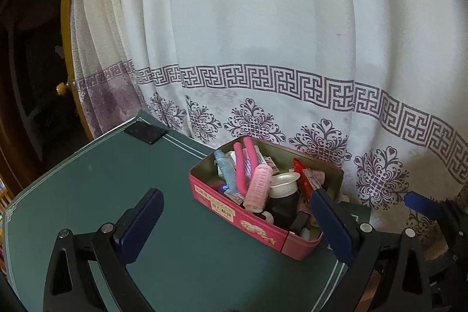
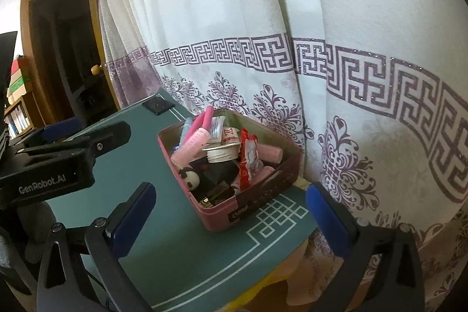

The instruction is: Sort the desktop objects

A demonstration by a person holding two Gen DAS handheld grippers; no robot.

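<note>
A pink rectangular tin (image 1: 231,209) (image 2: 222,221) sits near the far right corner of the green mat (image 1: 102,180) (image 2: 140,148). It is full of small items: pink hair rollers (image 1: 259,186) (image 2: 190,145), a white cup (image 1: 282,183) (image 2: 220,152), a red wrapper (image 2: 248,160), a panda figure (image 2: 190,179). My left gripper (image 1: 234,209) is open, short of the tin with nothing between its fingers. My right gripper (image 2: 231,206) is open wide, its blue pads (image 2: 134,218) on either side of the tin's near corner, apart from it. The left gripper's body (image 2: 58,165) shows at the left of the right wrist view.
A white curtain with a purple pattern (image 1: 263,48) (image 2: 321,63) hangs right behind the table. A small black square (image 1: 146,132) (image 2: 158,105) lies at the mat's far corner. A dark doorway (image 2: 67,63) and shelves (image 2: 17,107) are to the left.
</note>
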